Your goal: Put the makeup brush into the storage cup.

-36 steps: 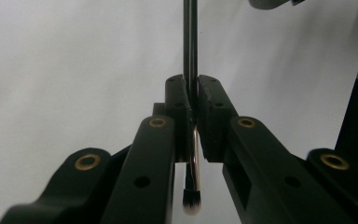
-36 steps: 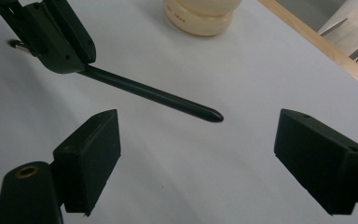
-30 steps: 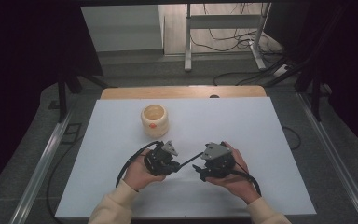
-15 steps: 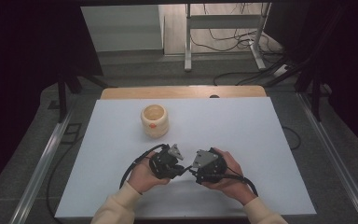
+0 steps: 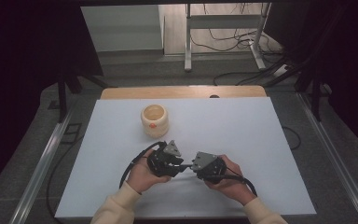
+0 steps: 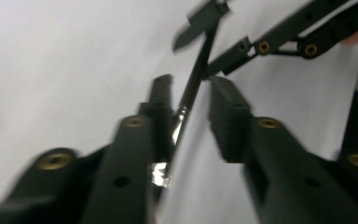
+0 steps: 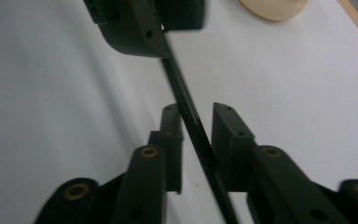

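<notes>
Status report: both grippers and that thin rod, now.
Left gripper and right gripper meet nose to nose, jaws apart. Thin black rod runs between both sets of jaws, grip unclear. Cream cup stands apart, behind.

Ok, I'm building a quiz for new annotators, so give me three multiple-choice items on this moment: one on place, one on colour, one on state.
1. Where on the table is the cup?
A. Beyond the hands, to their left
B. At the right edge
C. Between the hands

2. What colour is the cup?
A. Blue
B. Cream, with an orange mark
C. Black

3. How do the right gripper's fingers stand?
A. Shut flat together
B. Shut on the cup
C. Apart, with a thin black rod running between them

Answers:
1 A: the high view shows it farther up the table and left of both hands.
2 B: its body is cream, with an orange spot on its side.
3 C: the right gripper view shows white table between the rod and one finger.
</notes>
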`<act>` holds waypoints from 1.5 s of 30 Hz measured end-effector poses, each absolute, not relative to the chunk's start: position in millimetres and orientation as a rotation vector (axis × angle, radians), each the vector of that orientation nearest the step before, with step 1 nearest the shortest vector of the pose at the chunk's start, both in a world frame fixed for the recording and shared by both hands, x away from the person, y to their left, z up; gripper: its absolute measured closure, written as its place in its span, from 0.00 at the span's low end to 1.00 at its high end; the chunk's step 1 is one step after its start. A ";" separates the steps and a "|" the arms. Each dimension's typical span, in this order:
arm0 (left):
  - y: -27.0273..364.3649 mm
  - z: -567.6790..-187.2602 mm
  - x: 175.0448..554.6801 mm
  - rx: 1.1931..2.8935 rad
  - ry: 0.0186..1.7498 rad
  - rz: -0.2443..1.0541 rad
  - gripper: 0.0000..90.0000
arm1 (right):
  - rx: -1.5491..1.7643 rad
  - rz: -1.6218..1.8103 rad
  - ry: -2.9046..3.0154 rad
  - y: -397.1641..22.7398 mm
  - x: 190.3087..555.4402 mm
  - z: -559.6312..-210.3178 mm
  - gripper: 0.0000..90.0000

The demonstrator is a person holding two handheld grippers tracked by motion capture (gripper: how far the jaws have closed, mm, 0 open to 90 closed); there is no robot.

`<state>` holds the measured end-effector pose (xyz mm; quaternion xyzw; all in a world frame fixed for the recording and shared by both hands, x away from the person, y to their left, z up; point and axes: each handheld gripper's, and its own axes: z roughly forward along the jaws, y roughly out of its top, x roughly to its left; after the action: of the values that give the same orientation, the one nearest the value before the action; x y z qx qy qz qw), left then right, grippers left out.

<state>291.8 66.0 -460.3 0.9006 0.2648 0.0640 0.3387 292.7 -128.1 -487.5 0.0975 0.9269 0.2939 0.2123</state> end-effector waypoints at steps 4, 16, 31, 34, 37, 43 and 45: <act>70.0 -455.7 292.5 2.301 0.714 0.218 0.52 | 0.266 0.845 2.589 -128.8 292.4 -486.6 0.92; 91.4 -443.4 292.5 2.127 0.797 0.297 0.25 | 0.341 0.898 2.568 -137.8 296.6 -485.3 0.92; 117.7 -437.6 290.5 2.039 0.863 0.313 0.23 | 0.454 1.013 2.542 -154.1 302.6 -481.1 0.92; 122.5 -439.1 290.2 2.035 0.876 0.314 0.23 | 0.470 1.019 2.540 -155.8 303.0 -481.2 0.92; 126.8 -442.0 290.3 2.031 0.885 0.303 0.23 | 0.486 1.028 2.532 -156.0 303.2 -480.9 0.92; 133.4 -447.1 290.1 2.010 0.916 0.273 0.23 | 0.491 1.036 2.524 -156.8 303.6 -480.3 0.92; 135.3 -448.5 289.8 2.004 0.924 0.263 0.22 | 0.494 1.040 2.519 -157.0 303.5 -480.2 0.92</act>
<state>289.8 135.3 -448.5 0.8082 0.3728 0.1060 0.4434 303.5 -157.0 -480.2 0.1753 0.8939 0.3690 0.1847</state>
